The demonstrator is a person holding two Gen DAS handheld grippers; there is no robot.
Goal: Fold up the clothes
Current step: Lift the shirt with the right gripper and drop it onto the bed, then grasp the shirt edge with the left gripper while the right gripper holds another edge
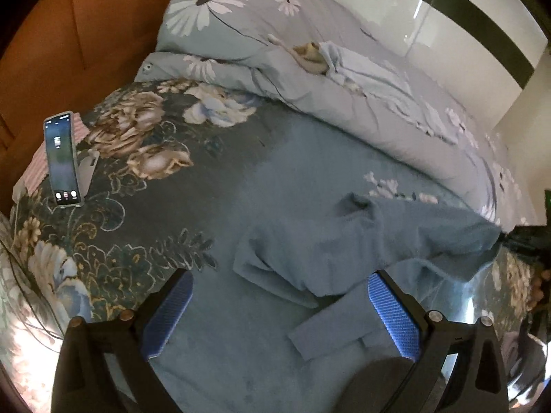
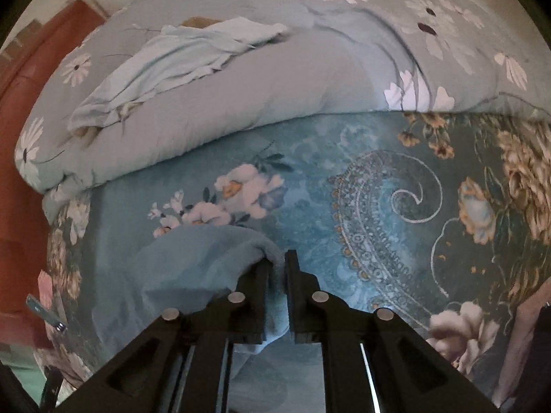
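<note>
A blue fleece garment [image 1: 330, 251] lies spread on the floral bed sheet [image 1: 144, 158], with a sleeve [image 1: 330, 330] folded toward the near edge. My left gripper [image 1: 279, 296] is open above the garment's near part, its blue pads [image 1: 392, 313] wide apart and empty. In the right wrist view my right gripper [image 2: 278, 261] is shut on a raised fold of the same blue garment [image 2: 206, 258], which bunches up to the left of the fingers [image 2: 292, 275].
A rolled daisy-print duvet [image 1: 310, 69] [image 2: 275, 79] runs along the far side, with a light blue garment [image 1: 372, 72] [image 2: 165, 58] on it. A phone [image 1: 62, 158] stands propped at the left on the sheet. A brown headboard [image 1: 69, 34] is behind.
</note>
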